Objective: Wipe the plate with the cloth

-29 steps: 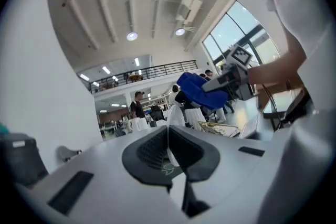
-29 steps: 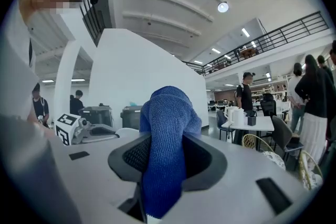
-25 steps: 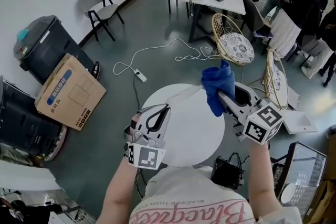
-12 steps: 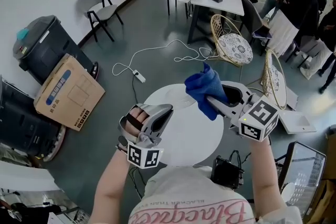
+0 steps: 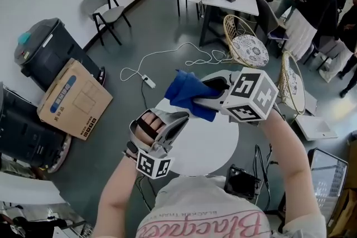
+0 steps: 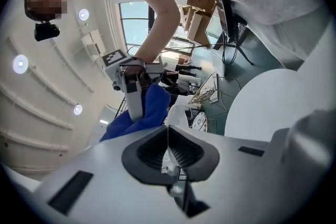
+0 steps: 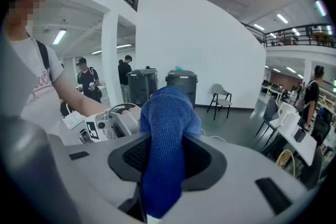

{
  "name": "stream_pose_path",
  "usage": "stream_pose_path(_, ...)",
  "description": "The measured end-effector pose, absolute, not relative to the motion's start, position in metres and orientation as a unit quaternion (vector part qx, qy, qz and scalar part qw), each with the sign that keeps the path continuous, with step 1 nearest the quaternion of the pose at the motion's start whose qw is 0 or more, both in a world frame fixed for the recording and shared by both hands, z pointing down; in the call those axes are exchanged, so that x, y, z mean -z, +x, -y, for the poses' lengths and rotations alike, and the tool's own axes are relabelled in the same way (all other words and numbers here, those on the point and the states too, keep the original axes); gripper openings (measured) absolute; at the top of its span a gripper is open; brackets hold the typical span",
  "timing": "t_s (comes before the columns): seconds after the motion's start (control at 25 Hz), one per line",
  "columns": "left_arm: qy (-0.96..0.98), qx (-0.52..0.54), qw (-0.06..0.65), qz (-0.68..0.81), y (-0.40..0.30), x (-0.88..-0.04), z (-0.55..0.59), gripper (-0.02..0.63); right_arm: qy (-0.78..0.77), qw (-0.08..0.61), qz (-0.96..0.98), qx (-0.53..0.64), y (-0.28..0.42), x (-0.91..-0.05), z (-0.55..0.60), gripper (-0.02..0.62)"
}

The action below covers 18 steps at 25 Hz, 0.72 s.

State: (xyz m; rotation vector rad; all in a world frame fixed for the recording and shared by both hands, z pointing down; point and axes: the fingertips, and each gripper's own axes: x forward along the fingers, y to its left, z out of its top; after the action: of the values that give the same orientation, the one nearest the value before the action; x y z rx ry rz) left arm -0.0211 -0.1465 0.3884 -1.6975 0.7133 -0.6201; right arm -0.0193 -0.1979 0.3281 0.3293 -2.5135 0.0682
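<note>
– Leftward is where the blue cloth (image 5: 184,92) has swung. It was over the right side of the white plate (image 5: 209,145) and has come across to the far-left rim, and my right gripper (image 5: 199,102) has rolled over on the way.
– What's holding what?
– The right jaws are clamped on the cloth, with a fold bulging out past the pads. My left gripper (image 5: 177,118) has its jaws pressed nearly together. I think a thin white edge sits between them, the plate's rim, though that view is too close to be sure.
– Where does the plate lie from the cloth?
– Below it, toward me and off to the right. The cloth hangs at the rim just beside the left jaws and doesn't seem to be flat on the face yet. I'd judge the stroke runs from here back across the open face, away from the left gripper, which only steadies the plate.
</note>
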Motion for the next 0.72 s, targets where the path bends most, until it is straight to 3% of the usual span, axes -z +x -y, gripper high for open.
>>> stream_pose_path(0.24,-0.712,0.27,0.58,-0.29,-0.02,-0.39,0.146,0.017,0.058,0.357,0.93,-0.064,-0.039,-0.349,0.19,0.147)
stream_pose_path(0.72,-0.711,0.277,0.585,-0.274,-0.018,-0.398,0.141,0.017,0.082,0.42,0.902,-0.059,-0.022,-0.392,0.23,0.147)
